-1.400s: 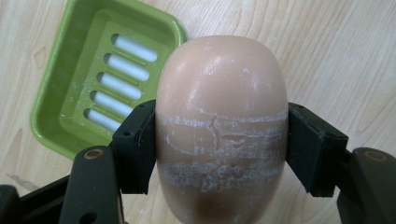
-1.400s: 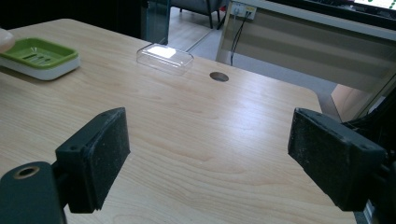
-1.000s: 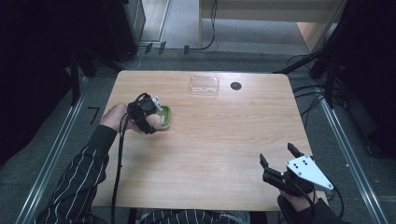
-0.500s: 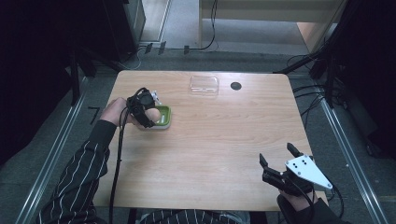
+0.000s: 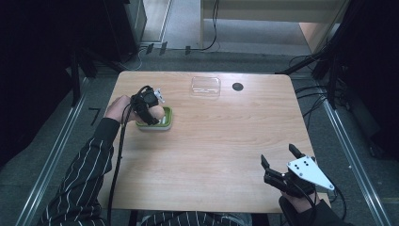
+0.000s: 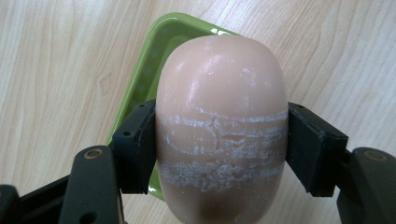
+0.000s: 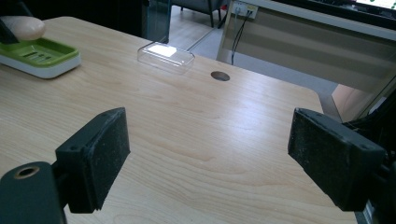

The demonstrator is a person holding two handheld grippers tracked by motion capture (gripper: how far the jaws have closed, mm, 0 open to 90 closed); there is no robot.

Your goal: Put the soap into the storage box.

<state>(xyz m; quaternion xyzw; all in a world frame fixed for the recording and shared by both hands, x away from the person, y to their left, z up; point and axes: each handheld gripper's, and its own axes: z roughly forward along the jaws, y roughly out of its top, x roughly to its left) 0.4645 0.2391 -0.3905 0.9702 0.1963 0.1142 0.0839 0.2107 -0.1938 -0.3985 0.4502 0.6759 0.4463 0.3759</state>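
At the left of the wooden counter [image 5: 226,141], the left tool [image 6: 219,140] pinches a pale pink bar of soap [image 6: 220,126] by its sides, holding it just above a green soap dish [image 5: 162,123], seemingly to set it in. A clear plastic lid [image 5: 205,86] lies farther back, apart. At the near right corner, the right tool [image 5: 281,164] waits with jaws spread, holding nothing.

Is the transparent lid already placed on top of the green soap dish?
No, the transparent lid lies alone near the far edge of the table, apart from the green soap dish.
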